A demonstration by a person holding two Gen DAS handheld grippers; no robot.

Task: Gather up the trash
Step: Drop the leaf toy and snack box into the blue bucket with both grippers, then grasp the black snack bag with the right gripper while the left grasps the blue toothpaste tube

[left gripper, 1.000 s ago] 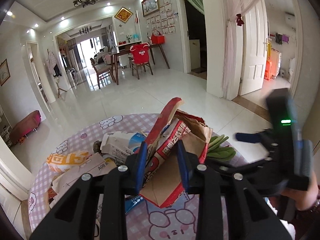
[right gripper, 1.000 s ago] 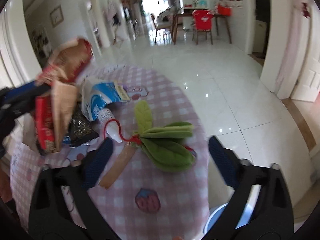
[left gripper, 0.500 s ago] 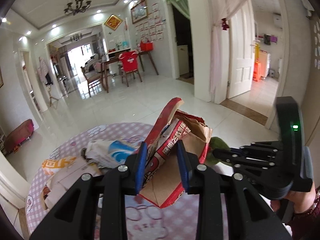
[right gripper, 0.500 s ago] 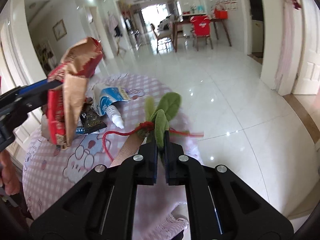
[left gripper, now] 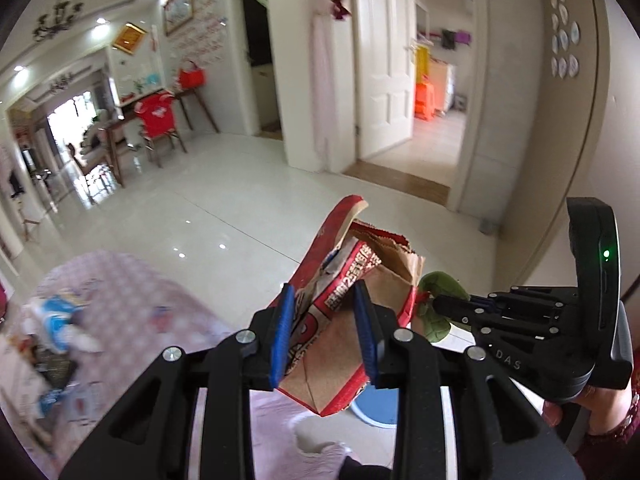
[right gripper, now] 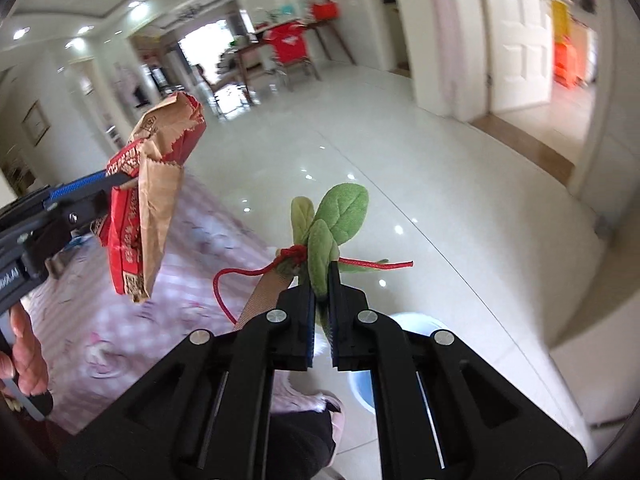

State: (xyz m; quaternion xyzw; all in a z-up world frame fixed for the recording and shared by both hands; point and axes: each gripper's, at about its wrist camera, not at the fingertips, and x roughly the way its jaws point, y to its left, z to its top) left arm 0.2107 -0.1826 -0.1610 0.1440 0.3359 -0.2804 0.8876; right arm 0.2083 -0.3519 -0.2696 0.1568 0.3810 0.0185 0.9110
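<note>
My left gripper [left gripper: 322, 292] is shut on a crumpled red and brown paper bag [left gripper: 324, 360], held upright in the air. In the right wrist view the same bag [right gripper: 152, 208] hangs at the left from the left gripper [right gripper: 120, 180]. A bundle of green leaves [right gripper: 346, 212] tied with red string is pinched in my right gripper [right gripper: 321, 280], with a tan strip trailing below it. Seen from the left wrist, the right gripper [left gripper: 444, 304] holds the leaves [left gripper: 440, 284] just right of the bag. Both loads hang above a blue bin [left gripper: 376, 408].
The bin's pale rim [right gripper: 420, 322] shows under the right fingers. A pink checked mat [left gripper: 160, 300] lies at the left with several more wrappers [left gripper: 60, 316] on it. Glossy white floor stretches ahead to doorways. A pink slipper [right gripper: 320, 404] is near the bin.
The right gripper closed on the leaf bundle and lifted it off the mat. Both grippers then swung right, away from the mat's middle, until the blue bin showed below them.
</note>
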